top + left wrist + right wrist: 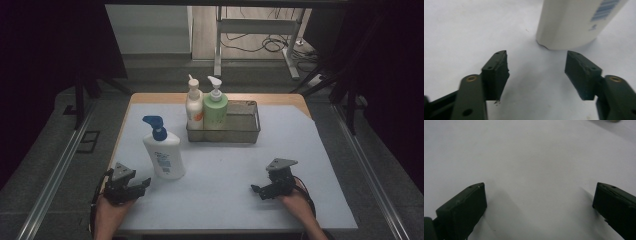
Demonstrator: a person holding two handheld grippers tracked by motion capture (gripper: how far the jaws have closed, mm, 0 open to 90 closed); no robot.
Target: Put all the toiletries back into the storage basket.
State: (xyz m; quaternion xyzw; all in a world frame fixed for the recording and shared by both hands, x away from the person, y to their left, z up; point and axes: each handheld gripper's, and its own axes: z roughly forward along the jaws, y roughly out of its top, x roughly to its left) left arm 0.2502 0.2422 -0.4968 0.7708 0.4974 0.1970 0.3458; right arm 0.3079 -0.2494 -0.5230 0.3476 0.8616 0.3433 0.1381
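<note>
The basket (247,131) holds two upright pump bottles at its left end, a white one (194,106) touching a green one (215,107). A blue-pump bottle (163,155) stands outside, just ahead of the left gripper (142,184), jaws wide. The right gripper (257,190) is wide too, empty.

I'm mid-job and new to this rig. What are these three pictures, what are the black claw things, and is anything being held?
No robot arm here: a person holds a two-jaw gripper in each hand. The high view looks down on the table from above the person's side; the left gripper and right gripper rest near the front edge. The other two pictures come from cameras riding on each gripper, looking along its black jaws. On the table stand a white pump bottle with a blue top and a wire basket holding a white bottle and a green bottle. Both grippers are open and hold nothing; the left gripper points at the blue-topped bottle's base.
</note>
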